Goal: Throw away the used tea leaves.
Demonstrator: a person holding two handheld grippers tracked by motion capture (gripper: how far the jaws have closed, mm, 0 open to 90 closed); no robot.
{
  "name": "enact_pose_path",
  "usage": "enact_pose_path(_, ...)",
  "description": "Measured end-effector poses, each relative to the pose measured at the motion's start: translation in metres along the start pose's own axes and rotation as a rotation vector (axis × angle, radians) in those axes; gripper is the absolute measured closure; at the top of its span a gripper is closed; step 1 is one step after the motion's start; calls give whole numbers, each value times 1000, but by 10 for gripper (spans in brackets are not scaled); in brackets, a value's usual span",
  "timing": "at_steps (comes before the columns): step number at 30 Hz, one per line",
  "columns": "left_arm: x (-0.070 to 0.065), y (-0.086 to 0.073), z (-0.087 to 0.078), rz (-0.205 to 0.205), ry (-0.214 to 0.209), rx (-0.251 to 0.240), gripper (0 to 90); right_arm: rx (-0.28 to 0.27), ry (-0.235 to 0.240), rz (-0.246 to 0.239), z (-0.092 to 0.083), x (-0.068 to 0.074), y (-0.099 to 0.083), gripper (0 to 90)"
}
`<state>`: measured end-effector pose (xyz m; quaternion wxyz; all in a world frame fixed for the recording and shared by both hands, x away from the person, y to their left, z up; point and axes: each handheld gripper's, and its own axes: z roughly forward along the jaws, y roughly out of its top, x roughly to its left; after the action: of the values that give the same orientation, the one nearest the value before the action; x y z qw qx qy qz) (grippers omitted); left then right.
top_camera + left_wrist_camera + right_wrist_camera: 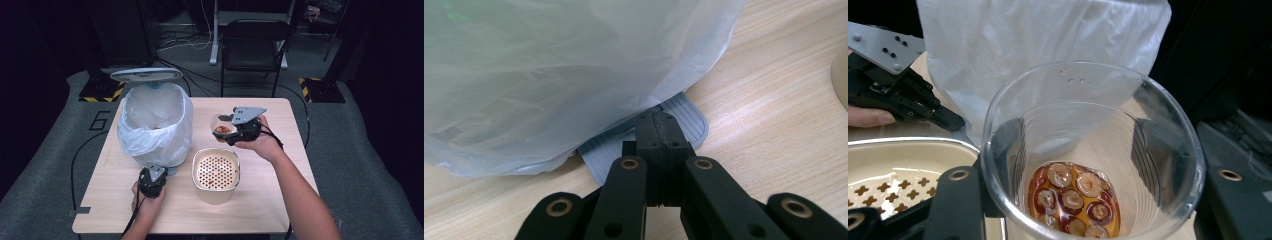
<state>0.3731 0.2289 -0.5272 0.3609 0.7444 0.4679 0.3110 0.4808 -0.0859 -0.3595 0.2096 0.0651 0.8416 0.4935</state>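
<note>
1. Here, my left tongs (pixel 656 131) are closed flat, tips pressing down on the grey pedal (pixel 684 120) of the bin (pixel 155 125), whose lid (pixel 146 74) stands raised.
2. My right tongs (pixel 231 131) grip a clear cup (pixel 1093 150) by its sides, held above the counter (pixel 280 185) beside the bin.
3. Red liquid with round slices sits in the cup's bottom.
4. Next, I judge, comes tipping it, into the bin or the strainer (pixel 216 172); I'd keep the pedal down.

**Black claws, bare forearms**

Both forearms are bare, no sleeves. The left claw (pixel 658 131) is matte black with brass-ringed pivots; a black cable trails from it. The right claw (pixel 231 131) carries a grey three-cornered plate (pixel 247 115) with small holes.
</note>
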Motion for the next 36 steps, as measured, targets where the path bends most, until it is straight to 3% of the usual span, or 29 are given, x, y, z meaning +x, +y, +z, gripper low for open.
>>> enact_pose_path(8,0,0,0,1,4,0,900,-44,-27,-142,-6,23,9,397)
enact_pose_path(13,0,0,-1,4,-2,8,900,-39,-59,-218,-10,39,7,403)
enact_pose_path(15,0,0,-1,3,-2,8,900,-23,-80,-250,-11,44,6,405)
enact_pose_path(18,0,0,-1,3,-2,8,900,27,-118,-344,-12,52,4,410)
enact_pose_path(24,0,0,-1,4,-2,9,900,53,-136,-413,-13,60,0,419)
enact_pose_path(31,0,0,-1,4,-2,8,900,82,-191,-548,-8,72,-1,429)
enact_pose_path(36,0,0,-1,4,-2,9,900,133,-230,-693,-2,82,-2,435)
